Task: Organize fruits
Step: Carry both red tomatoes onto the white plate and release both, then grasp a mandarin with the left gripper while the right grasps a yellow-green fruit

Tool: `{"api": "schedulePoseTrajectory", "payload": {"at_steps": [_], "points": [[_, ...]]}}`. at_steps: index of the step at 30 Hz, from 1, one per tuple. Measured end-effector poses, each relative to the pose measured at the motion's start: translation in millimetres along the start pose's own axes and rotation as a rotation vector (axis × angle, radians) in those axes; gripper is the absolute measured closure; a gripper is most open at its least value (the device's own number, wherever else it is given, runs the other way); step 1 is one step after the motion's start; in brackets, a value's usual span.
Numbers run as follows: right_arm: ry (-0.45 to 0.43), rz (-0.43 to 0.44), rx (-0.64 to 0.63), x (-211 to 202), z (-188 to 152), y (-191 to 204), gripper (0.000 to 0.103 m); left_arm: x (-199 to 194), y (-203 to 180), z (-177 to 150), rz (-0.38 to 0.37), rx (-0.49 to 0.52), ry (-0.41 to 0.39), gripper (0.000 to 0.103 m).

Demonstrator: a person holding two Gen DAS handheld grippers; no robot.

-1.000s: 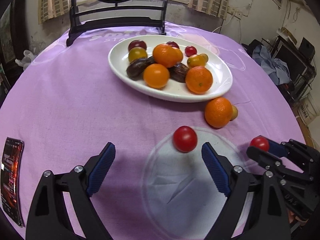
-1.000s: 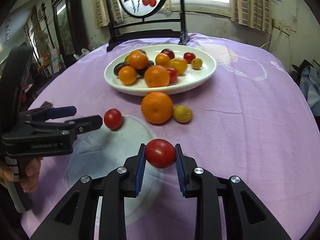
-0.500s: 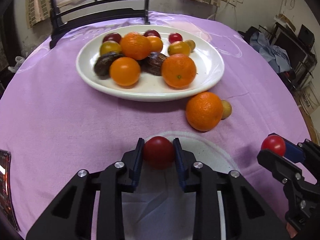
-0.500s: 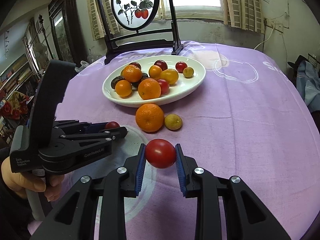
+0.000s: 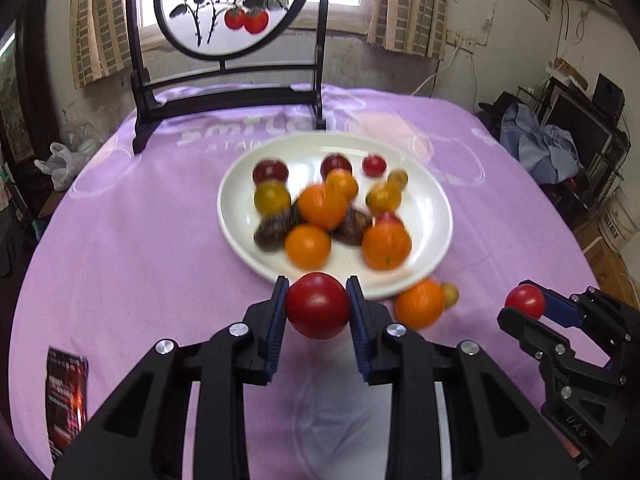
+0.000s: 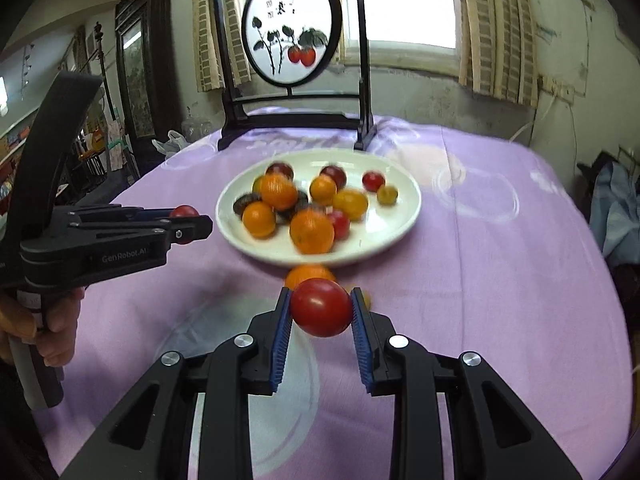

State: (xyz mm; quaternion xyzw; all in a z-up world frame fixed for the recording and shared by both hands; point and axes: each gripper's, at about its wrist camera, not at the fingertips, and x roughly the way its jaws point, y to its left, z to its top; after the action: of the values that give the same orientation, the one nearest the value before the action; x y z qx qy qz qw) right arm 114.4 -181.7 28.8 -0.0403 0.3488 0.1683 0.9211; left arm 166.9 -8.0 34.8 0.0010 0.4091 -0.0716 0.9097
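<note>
My left gripper [image 5: 318,306] is shut on a red tomato [image 5: 318,305] and holds it above the purple cloth, just short of the white plate [image 5: 436,216]. The plate holds several oranges, tomatoes and dark fruits. My right gripper [image 6: 321,307] is shut on another red tomato [image 6: 321,306], also lifted. The right gripper shows in the left wrist view [image 5: 528,304], the left gripper in the right wrist view [image 6: 188,224]. A loose orange [image 5: 420,304] and a small yellow fruit [image 5: 450,294] lie on the cloth in front of the plate.
A dark wooden stand with a round painted screen [image 5: 228,12] stands behind the plate. A dark packet [image 5: 66,392] lies at the cloth's left front edge. A pale circular print [image 6: 240,380] marks the cloth below the grippers.
My left gripper closed on the tomato that lay on the cloth and lifted it. Both grippers rose, each holding its tomato.
</note>
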Motion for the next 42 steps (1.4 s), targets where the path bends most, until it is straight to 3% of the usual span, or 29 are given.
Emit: {"api": "schedulePoseTrajectory", "payload": {"at_steps": [7, 14, 17, 18, 19, 30, 32, 42], "points": [[0.006, -0.014, 0.025, 46, 45, -11, 0.072, 28, 3, 50, 0.022, -0.035, -0.017, 0.074], [0.076, -0.051, 0.082, 100, 55, -23, 0.072, 76, -4, 81, 0.027, -0.035, 0.009, 0.074], [0.087, -0.036, 0.116, 111, 52, -25, 0.057, 91, -9, 86, 0.053, -0.031, 0.02, 0.059], [0.086, -0.034, 0.117, 111, 51, -24, 0.054, 92, -9, 86, 0.064, -0.038, 0.02, 0.046], [0.088, -0.028, 0.11, 109, 49, -23, 0.054, 90, -9, 84, 0.067, -0.045, 0.011, 0.04], [0.076, -0.03, 0.074, 61, 21, -26, 0.05, 26, -19, 52, 0.054, -0.012, -0.072, 0.02], [0.069, -0.043, 0.059, 50, 12, -26, 0.046, 15, -22, 42, 0.042, -0.009, -0.082, 0.02], [0.087, -0.066, 0.076, 17, -25, -38, 0.046, 1, -45, -17, 0.019, 0.041, -0.029, 0.018]]}}
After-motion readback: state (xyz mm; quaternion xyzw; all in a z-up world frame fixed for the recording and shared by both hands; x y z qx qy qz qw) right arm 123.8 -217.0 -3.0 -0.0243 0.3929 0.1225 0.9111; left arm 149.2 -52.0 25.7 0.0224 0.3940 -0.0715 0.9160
